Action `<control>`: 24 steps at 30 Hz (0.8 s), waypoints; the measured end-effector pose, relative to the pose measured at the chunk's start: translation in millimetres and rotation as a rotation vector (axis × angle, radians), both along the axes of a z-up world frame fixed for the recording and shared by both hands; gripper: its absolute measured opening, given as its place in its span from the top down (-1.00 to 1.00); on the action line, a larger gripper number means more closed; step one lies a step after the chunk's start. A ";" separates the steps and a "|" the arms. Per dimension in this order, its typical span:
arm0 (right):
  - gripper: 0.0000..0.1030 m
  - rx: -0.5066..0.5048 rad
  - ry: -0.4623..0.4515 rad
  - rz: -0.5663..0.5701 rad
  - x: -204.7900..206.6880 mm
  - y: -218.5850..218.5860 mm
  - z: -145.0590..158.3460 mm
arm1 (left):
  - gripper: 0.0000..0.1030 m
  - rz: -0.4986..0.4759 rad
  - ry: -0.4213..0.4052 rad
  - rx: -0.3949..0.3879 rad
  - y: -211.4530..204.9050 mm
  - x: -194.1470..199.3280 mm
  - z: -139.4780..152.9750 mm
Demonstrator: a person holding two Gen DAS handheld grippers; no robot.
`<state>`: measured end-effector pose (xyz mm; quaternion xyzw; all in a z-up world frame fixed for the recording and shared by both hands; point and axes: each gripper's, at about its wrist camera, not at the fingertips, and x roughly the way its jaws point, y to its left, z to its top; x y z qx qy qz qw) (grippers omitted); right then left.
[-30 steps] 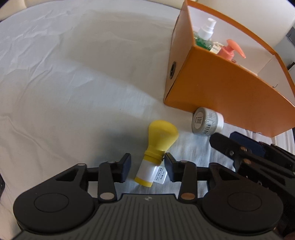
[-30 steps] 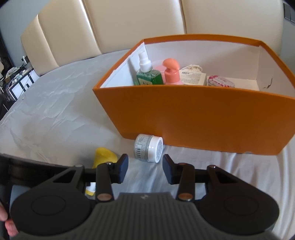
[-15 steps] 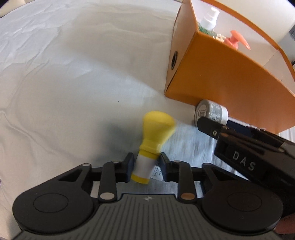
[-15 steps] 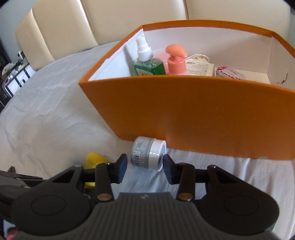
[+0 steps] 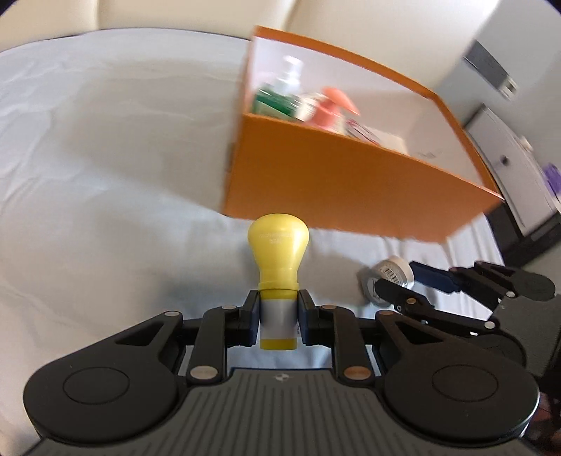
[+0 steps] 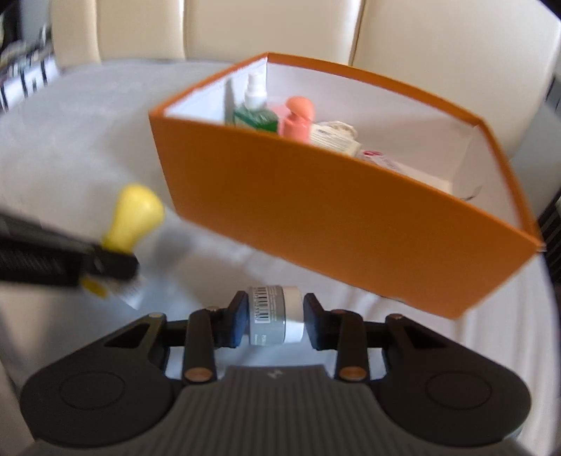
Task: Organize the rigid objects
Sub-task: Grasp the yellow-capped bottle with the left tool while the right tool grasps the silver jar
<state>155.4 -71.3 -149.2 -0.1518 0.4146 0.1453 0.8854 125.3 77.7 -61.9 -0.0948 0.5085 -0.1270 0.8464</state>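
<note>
Left gripper [image 5: 278, 317] clamped on the white-labelled lower body of a yellow bottle [image 5: 278, 256], pads pressing from both sides, jaws closing the last bit; bulbous yellow cap pointing forward, away from the camera, toward the orange box [image 5: 350, 189]. Bottle apparently lifted clear of the white sheet [image 5: 105, 175], though contact underneath not visible.

Right gripper [image 6: 274, 317] set around a small grey jar [image 6: 275, 314] with a white lid and a barcode label, lying on its side across the gap. Jaws closing, jar between them; left pad touching or nearly touching the jar's base, a thin sliver of daylight at the lid side, so no firm grip yet. Jar resting on the sheet, just in front of the box's near wall.

Box open at the top, tall orange walls, white inside. Already in it: a green spray bottle [image 6: 256, 114], a coral pump bottle [image 6: 298, 121], some flat packets [image 6: 333, 136], all crowded toward the far left corner. Right part of the box floor mostly bare. Wide stretch of wrinkled sheet free to the left of the box. Cream cushions [image 6: 263, 28] rising behind the box. The two grippers near each other, left one beside the right one's left flank, not touching.
</note>
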 end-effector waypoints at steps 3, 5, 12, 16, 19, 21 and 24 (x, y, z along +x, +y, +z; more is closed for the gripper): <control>0.35 -0.034 0.005 -0.012 -9.9 -10.2 0.0 | 0.53 -0.077 0.052 0.014 -9.5 6.1 -5.6; 0.35 -0.020 0.027 -0.020 -11.4 -15.0 0.5 | 0.53 -0.106 0.095 0.018 -14.6 8.3 -11.2; 0.30 -0.023 0.065 -0.004 -21.8 -10.5 -6.9 | 0.53 -0.109 0.159 0.031 -12.7 -0.6 -16.3; 0.27 0.080 0.058 0.006 -31.2 -21.1 -0.6 | 0.53 -0.134 0.203 0.046 -18.0 -4.0 -22.6; 0.24 0.187 0.069 -0.047 -27.6 -36.8 1.7 | 0.52 -0.125 0.202 0.049 -17.7 -5.8 -22.2; 0.24 0.251 0.101 -0.089 -22.0 -45.9 -0.1 | 0.52 -0.123 0.186 0.048 -17.7 -6.3 -18.7; 0.16 0.286 0.170 -0.172 -12.1 -55.6 -9.2 | 0.48 -0.153 0.247 0.127 -29.3 -5.3 -29.7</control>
